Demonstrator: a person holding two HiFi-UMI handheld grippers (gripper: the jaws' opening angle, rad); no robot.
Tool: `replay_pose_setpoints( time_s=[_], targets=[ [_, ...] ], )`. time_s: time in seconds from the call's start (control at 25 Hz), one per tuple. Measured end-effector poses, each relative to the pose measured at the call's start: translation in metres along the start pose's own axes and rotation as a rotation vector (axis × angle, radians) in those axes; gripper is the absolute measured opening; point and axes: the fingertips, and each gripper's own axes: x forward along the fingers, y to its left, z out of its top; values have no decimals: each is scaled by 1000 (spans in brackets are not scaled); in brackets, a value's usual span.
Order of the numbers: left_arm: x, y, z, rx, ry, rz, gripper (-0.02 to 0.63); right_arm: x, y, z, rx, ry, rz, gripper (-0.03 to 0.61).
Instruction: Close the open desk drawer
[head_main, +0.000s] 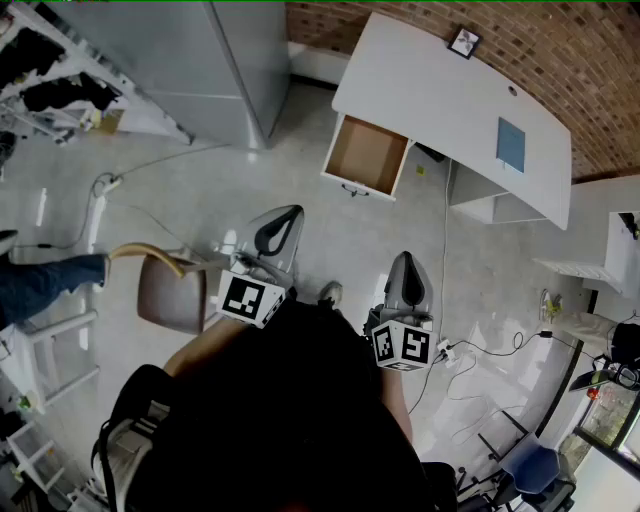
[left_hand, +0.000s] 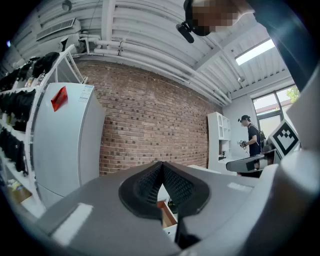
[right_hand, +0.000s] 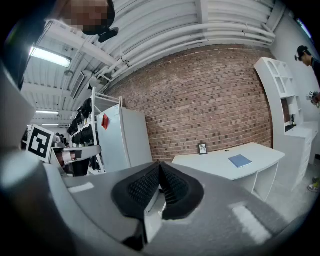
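The open drawer (head_main: 366, 155) juts from the table (head_main: 450, 95) toward the person, well ahead. The left tongs (head_main: 288, 213) and right tongs (head_main: 403, 260), both clenched empty, look equally near.

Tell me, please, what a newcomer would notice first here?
The open drawer juts from the white desk by the brick wall, its brown inside bare. Nearer the person, the left gripper and right gripper are both shut and empty, well short of it.

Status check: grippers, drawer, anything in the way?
Left gripper and right gripper shut, empty. Desk drawer open, untouched, ahead. Chair off left, outside the path.
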Motion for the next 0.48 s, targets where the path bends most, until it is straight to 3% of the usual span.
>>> replay_pose_setpoints(
  time_s=[0.48],
  targets=[
    [0, 1, 1, 21, -4, -4, 18, 1, 2, 3, -3, -22, -6, 2]
  ],
)
